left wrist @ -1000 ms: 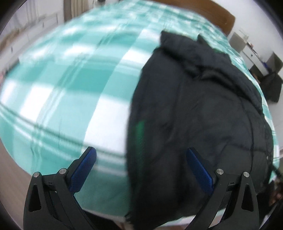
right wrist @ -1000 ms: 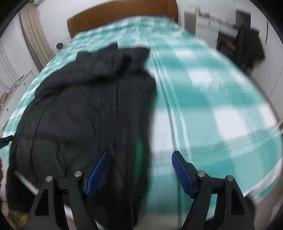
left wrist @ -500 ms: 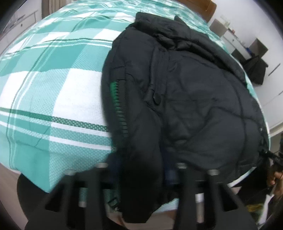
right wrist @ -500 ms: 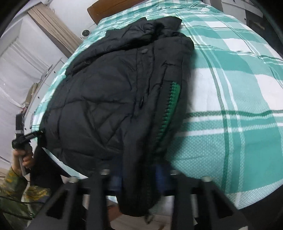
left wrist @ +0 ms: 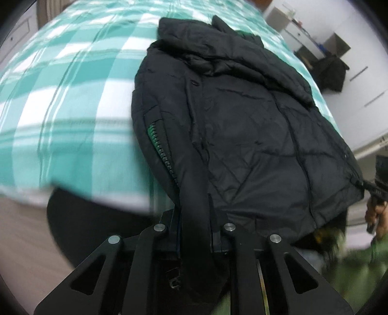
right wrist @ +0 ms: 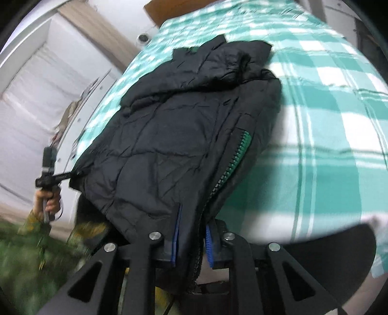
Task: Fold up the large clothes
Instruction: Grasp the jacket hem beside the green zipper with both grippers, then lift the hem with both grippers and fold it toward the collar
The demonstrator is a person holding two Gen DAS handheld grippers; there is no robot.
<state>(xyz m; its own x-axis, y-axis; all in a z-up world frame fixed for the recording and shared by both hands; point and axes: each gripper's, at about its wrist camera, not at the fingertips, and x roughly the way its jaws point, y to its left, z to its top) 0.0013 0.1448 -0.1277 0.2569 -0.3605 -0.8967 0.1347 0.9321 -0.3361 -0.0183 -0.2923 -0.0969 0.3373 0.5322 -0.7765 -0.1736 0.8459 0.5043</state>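
A: Item one?
B: Jacket (left wrist: 254, 126), black, quilted, large. Lies on the bed (left wrist: 72, 97) with its collar end toward the far side. Its near hem hangs past the bed's near edge. Green zipper (left wrist: 160, 150) shows along one front edge.

A: Bed covering?
B: Sheet (right wrist: 327, 121), teal and white check. Wooden headboard (right wrist: 155, 9) at the far end.

A: Left gripper?
B: Left gripper (left wrist: 194, 232), black, fingers clamped on the hem of the jacket at the zipper edge. A thick roll of black fabric fills the gap between them.

A: Right gripper?
B: Right gripper (right wrist: 191, 240), black with blue pads (right wrist: 209, 242), pinched on the jacket's hem beside the zipper (right wrist: 235, 157) in its own view. Fabric sits between the pads.

A: Each gripper seen from the other camera?
B: Yes. One shows small at a far hem corner in each view, held by a hand (right wrist: 49, 201). The fingers meet the corner; the grip itself is too small to make out.

A: Other contents?
B: White cabinets (left wrist: 359, 80), a dark garment (left wrist: 329, 72) hanging near them.
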